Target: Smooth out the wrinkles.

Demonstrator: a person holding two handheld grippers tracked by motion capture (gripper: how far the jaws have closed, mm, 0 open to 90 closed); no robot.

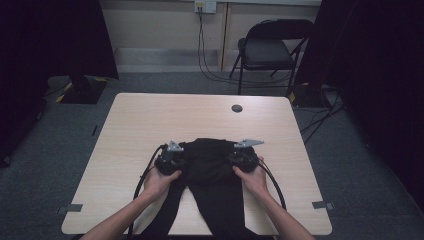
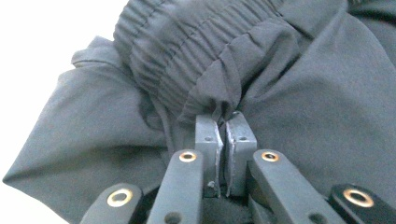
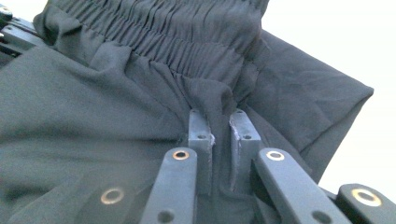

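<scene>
High view first, and the table (image 1: 150, 120) takes up the middle of the floor, pale wood, its far half bare all the way back to a small dark grommet (image 1: 237, 108) near the far edge. Plenty of open surface there, and wide bare margins run down the left and right sides too. Beyond the table, a folding chair (image 1: 267, 50) stands by the back wall, well apart from everything.

On the near half lie the black trousers (image 1: 210, 165), waist end toward the middle of the table, legs running back toward the person and over the near edge. The cloth sits centred, well inside both side edges.

The person's forearms come up from the bottom. The left gripper (image 1: 169, 159) is at the left edge of the waist; the right gripper (image 1: 242, 156) is at the right edge, the two level with each other and the bunched waist between them.

Left gripper view now: the trousers (image 2: 303, 93) lie under the left gripper (image 2: 225, 123), whose jaws are pressed almost together with a pinch of cloth between them, just below the gathered waistband (image 2: 187, 42).

Right gripper view: the right gripper (image 3: 219, 122) has its jaws clamped on a thicker fold of the trousers (image 3: 84, 116), again just under the waistband (image 3: 177, 28), so a narrow gap stuffed with cloth stays between them.
</scene>
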